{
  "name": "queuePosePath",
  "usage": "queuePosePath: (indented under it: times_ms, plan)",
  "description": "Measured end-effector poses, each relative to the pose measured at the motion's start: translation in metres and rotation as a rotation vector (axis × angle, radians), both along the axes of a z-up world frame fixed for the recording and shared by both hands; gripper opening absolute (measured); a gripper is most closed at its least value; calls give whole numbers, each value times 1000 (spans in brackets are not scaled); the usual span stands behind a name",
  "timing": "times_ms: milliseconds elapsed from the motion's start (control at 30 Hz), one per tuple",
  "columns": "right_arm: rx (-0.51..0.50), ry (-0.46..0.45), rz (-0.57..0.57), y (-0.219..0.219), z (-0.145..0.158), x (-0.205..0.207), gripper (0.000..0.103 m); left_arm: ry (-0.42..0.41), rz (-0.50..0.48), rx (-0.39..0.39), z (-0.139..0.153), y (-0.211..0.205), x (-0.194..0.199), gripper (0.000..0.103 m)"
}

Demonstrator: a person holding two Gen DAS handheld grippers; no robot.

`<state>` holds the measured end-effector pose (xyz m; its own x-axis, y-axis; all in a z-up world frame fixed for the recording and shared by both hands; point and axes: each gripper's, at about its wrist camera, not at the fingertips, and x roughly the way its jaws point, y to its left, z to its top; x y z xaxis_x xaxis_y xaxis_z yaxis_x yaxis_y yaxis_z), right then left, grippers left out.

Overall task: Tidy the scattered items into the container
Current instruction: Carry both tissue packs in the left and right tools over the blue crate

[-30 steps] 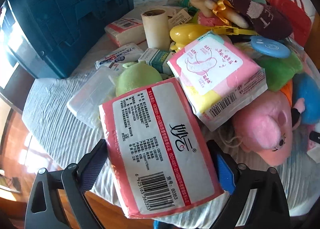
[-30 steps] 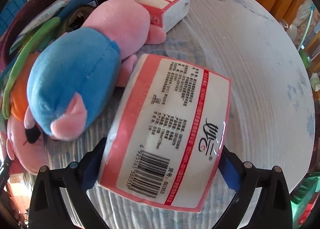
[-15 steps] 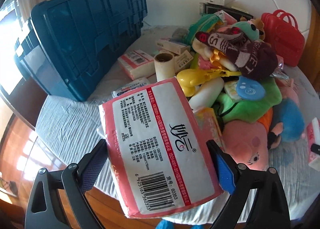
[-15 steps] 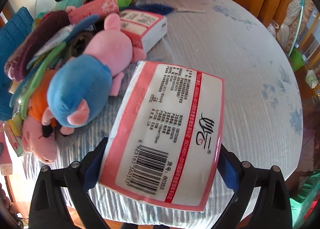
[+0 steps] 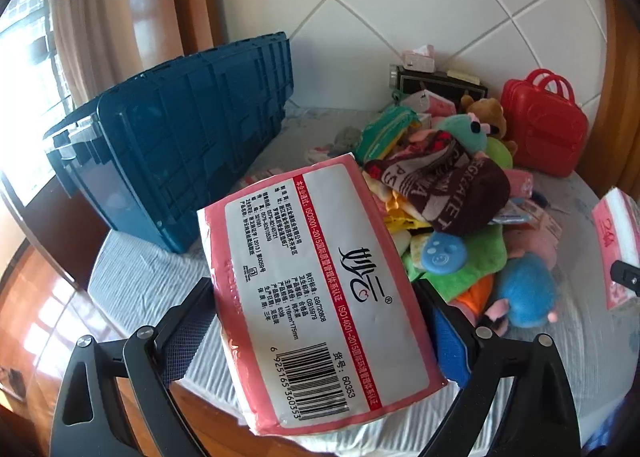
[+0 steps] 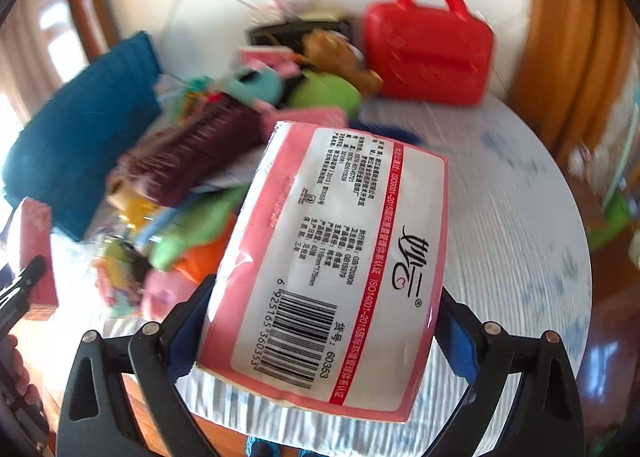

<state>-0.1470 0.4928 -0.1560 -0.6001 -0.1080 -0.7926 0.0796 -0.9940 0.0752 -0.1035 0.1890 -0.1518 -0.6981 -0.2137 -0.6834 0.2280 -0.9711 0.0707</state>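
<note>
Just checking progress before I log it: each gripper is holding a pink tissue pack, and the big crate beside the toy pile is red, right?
Not quite. The crate is dark blue, as the left wrist view shows; the red thing is the small handled case. Otherwise yes: the left gripper and the right gripper each grip a pink tissue pack.

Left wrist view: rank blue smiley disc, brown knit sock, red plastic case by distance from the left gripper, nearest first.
From the left gripper, which is shut on a pink tissue pack:
1. Blue smiley disc, just right of the pack, on the green plush.
2. Brown knit sock, atop the pile, farther back.
3. Red plastic case, far right, near the wall.
</note>
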Motion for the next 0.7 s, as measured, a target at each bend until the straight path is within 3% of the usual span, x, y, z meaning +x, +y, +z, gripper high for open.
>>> queuePosePath:
  times_ms: [400, 700]
  plan:
    - [-24, 146, 231, -101, 74, -18, 98, 118, 23, -34, 56, -30, 2, 96]
    - [-33, 284, 289, -229, 123, -44, 98, 263, -8, -85, 113, -127, -25, 96]
